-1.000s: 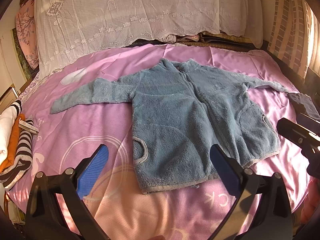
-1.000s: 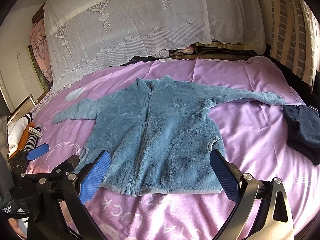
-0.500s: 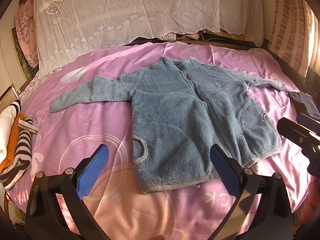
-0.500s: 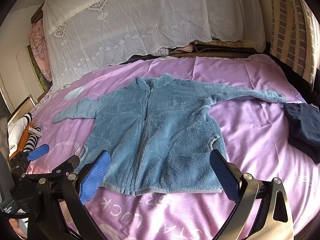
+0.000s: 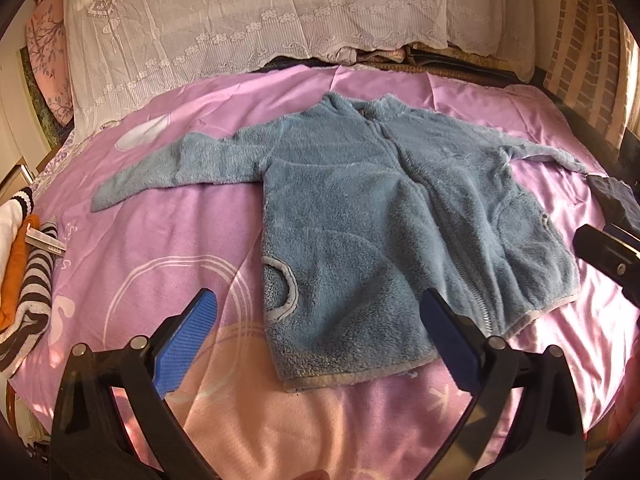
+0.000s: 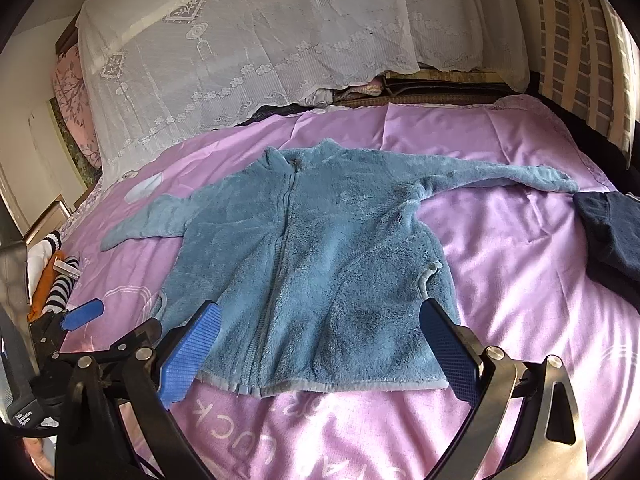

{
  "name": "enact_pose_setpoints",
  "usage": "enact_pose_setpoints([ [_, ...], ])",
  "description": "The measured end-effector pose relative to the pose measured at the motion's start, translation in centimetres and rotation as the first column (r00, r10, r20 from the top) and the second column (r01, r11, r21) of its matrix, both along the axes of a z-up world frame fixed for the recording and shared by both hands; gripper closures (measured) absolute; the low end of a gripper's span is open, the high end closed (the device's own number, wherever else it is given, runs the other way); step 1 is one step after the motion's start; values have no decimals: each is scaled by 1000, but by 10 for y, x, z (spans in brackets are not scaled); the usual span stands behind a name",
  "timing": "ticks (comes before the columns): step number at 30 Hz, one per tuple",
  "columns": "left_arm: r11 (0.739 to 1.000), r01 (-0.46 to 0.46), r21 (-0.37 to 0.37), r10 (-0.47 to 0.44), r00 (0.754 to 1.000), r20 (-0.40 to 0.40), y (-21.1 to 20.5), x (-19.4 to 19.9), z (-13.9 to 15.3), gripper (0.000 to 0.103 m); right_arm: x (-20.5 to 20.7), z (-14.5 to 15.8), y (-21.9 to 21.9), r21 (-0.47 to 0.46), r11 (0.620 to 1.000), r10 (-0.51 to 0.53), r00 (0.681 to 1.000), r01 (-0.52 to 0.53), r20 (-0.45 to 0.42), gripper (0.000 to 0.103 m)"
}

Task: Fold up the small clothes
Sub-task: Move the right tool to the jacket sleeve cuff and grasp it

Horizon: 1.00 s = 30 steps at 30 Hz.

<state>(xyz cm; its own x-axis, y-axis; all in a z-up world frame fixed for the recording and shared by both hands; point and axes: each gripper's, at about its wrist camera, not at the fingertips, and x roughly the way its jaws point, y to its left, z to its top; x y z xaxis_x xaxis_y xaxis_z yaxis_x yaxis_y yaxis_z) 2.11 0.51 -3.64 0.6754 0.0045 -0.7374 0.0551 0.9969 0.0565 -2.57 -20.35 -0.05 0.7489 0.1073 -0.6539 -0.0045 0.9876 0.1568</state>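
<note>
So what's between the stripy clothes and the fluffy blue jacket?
Only bare pink bedspread, printed with white swirls. The left wrist view shows it best, between the stripy pile and the blue jacket.

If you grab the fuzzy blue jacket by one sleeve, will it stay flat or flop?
Probably flop: the blue fleece jacket lies limp and flat on the pink bedspread. It looks soft and thick, so likely light but bulky. Its fuzzy pile should grip well.

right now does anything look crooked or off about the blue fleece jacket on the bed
Mostly fine: the blue fleece zip jacket lies flat, front up, sleeves spread on the pink bedspread. One oddity: its right-side sleeve cuff reaches the folded dark navy garment, apparently touching.
</note>
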Motion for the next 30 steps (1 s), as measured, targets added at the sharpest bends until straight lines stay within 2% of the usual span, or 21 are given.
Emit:
enact_pose_setpoints([
  [5, 1000, -18, -12, 18, 1000, -21, 9, 23, -18, 4, 20, -21, -25, 48, 997, -61, 998, 62, -21, 3],
  [10, 999, -42, 31, 44, 998, -41, 17, 54, -32, 4, 47, -41, -64, 123, 982, -135, 988, 143, -71, 3],
  [14, 999, -44, 27, 45, 997, -64, 23, 83, -35, 4, 81, -45, -97, 159, 968, -176, 977, 194, -117, 3],
  [17, 998, -40, 47, 43, 997, -57, 23, 106, -32, 4, 110, -41, -124, 186, 955, -210, 970, 230, -121, 3],
  [23, 998, -50, 35, 52, 998, -31, 20, 149, -10, 4, 166, -48, -179, 322, 896, -280, 952, 305, -123, 3],
  [28, 999, -33, 21, 33, 999, -12, 7, 183, -3, 4, 184, -78, -213, 452, 808, -348, 925, 379, -155, 4],
  [29, 999, -30, 15, 30, 999, -23, 6, 191, -8, 4, 181, -83, -216, 474, 800, -346, 928, 368, -136, 3],
  [30, 999, -31, 9, 31, 999, -35, 5, 197, -13, 4, 179, -84, -217, 470, 809, -350, 932, 352, -95, 3],
])
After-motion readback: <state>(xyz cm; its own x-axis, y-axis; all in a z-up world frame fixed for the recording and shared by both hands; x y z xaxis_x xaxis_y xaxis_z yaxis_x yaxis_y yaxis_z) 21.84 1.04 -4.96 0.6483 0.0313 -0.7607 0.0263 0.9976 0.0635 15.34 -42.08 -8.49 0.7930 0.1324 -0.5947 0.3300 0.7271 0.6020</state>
